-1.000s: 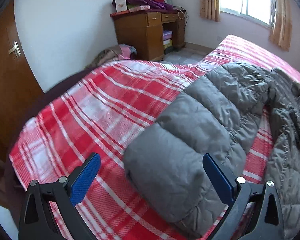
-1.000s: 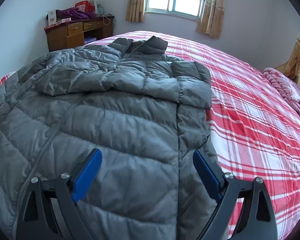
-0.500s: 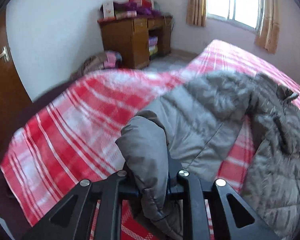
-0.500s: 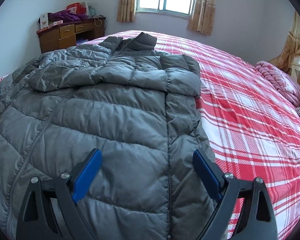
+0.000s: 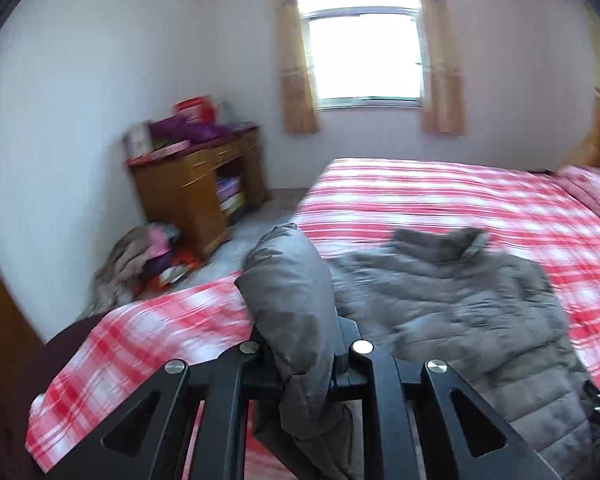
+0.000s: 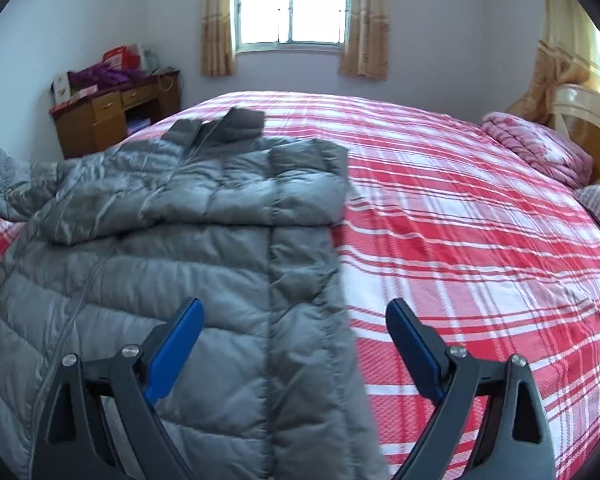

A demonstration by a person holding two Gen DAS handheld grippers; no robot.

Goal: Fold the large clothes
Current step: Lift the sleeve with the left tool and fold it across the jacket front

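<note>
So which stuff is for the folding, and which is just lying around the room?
For the folding:
- grey puffy jacket
- its sleeve, pinched in the left tool
- right tool, open above the jacket

Just lying about:
- wooden desk
- clothes pile on the floor
- pink blanket

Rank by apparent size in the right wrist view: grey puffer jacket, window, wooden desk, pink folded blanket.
Largest to smallest, as they look:
1. grey puffer jacket, though it lies nearest the camera
2. window
3. wooden desk and pink folded blanket look about alike; not ranked.
</note>
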